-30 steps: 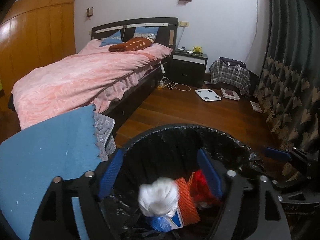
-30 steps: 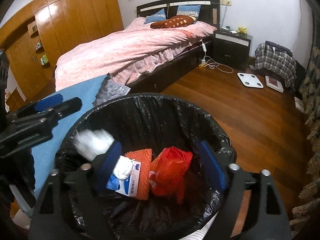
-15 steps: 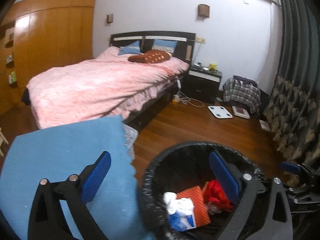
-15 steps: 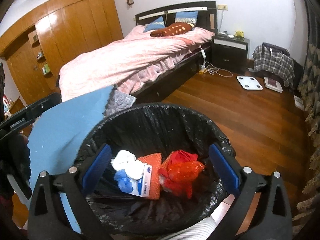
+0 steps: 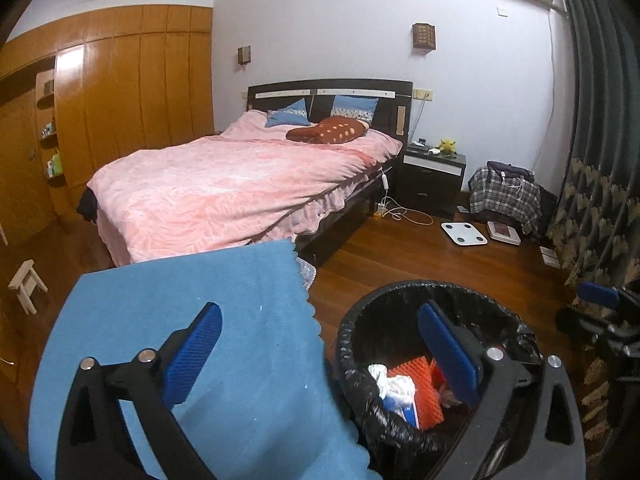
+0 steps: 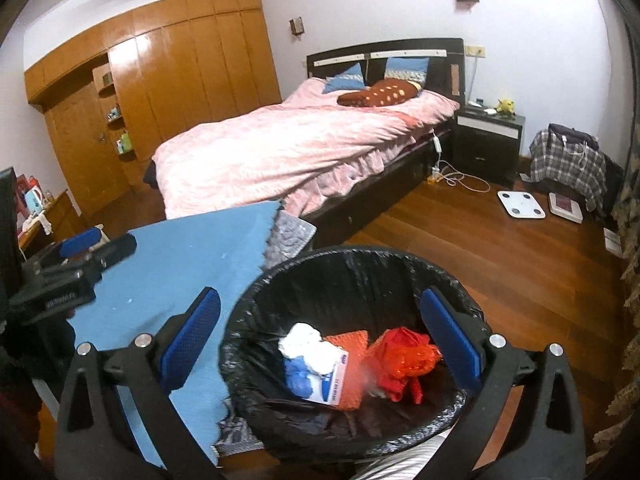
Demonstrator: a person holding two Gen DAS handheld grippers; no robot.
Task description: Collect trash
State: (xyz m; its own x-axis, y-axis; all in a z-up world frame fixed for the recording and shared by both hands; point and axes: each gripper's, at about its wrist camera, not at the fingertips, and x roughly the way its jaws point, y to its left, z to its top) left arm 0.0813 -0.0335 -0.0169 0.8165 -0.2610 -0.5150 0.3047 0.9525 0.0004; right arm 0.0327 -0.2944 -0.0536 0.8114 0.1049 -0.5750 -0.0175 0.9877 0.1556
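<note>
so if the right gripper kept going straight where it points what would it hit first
Most likely the trash in the black-lined bin: the white box and red bag lie between its open jaws, though depth is unclear.

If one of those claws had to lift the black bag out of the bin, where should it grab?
Probably the bag's folded-over edge at the bin's rim, coming from above with one finger inside and one outside. The plastic bunches loosely there, giving a thin pinchable lip; the trash sits low, out of the way.
</note>
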